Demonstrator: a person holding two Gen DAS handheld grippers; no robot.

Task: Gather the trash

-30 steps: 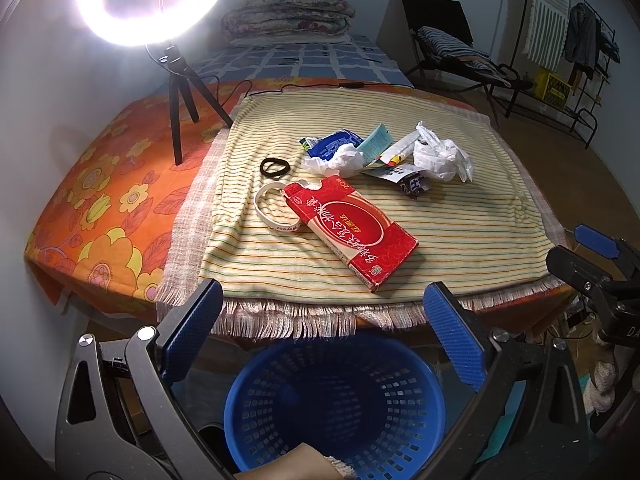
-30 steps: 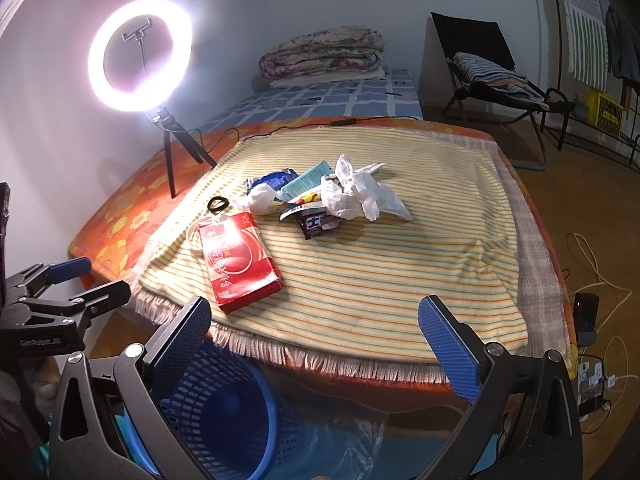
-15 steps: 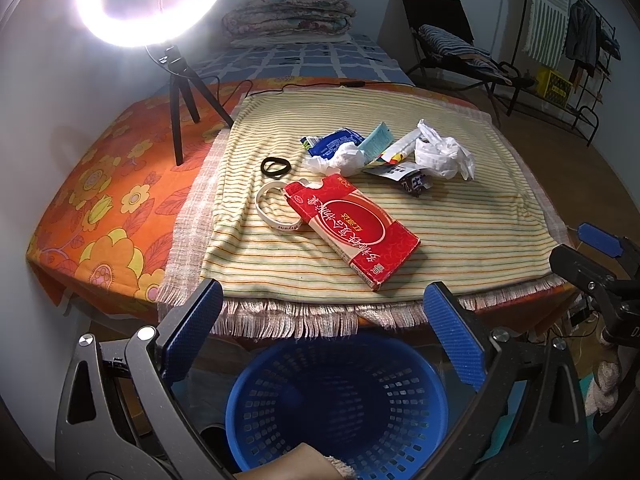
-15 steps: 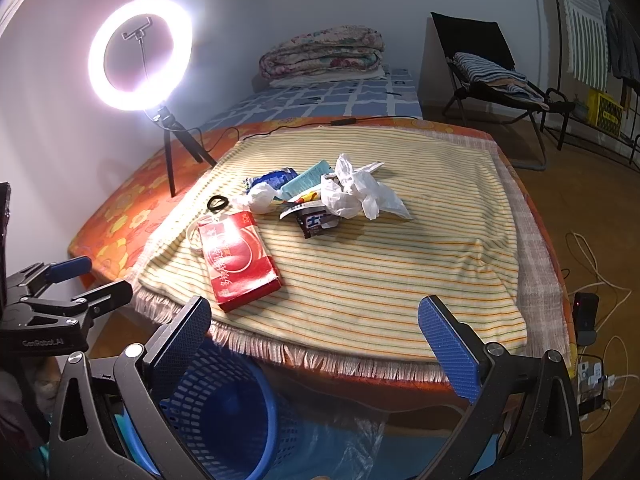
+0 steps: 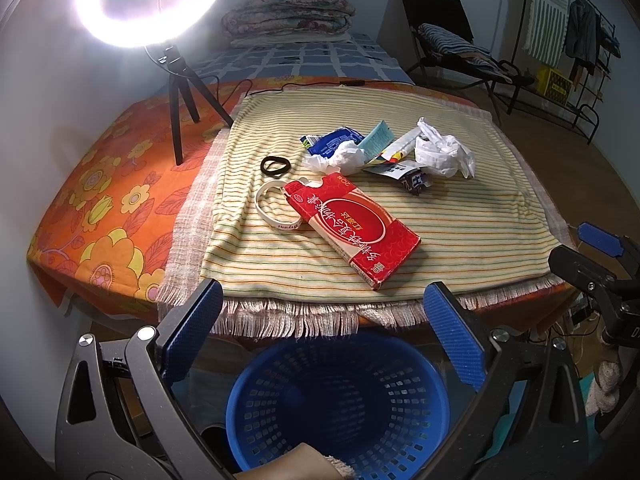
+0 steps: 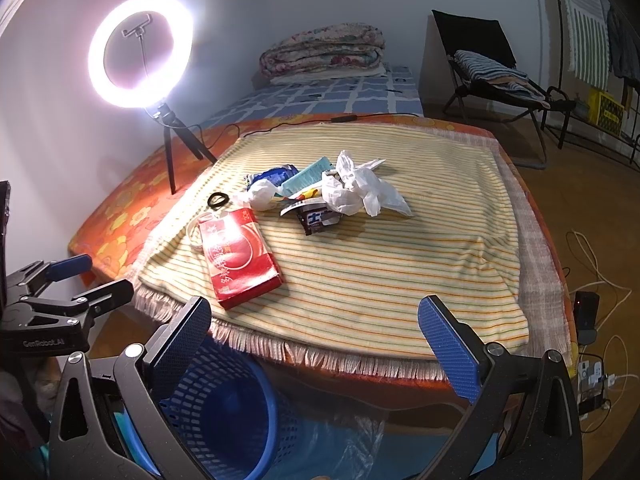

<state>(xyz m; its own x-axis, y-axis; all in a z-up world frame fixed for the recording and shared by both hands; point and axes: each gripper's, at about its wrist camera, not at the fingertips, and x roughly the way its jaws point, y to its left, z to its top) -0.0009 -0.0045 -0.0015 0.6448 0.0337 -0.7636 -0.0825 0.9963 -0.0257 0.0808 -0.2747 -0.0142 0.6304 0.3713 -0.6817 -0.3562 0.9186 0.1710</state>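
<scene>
Left wrist view: left gripper [image 5: 324,334] hangs wide open and empty over the blue basket [image 5: 248,396], red carton [image 5: 352,226] straight ahead, wrapper pile [image 5: 384,152] beyond-right, right gripper [image 6: 316,340] equally open, so I'd pinch the carton's near end first.

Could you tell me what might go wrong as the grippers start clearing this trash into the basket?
1. The red carton lies on the white ring; lifting the carton could drag the ring along, or flick it off the cloth.
2. The wrappers and the crumpled white bag overlap, so one pinch may lift several pieces and drop some short of the blue basket.
3. The black hair tie may not be trash and could be swept in.
</scene>
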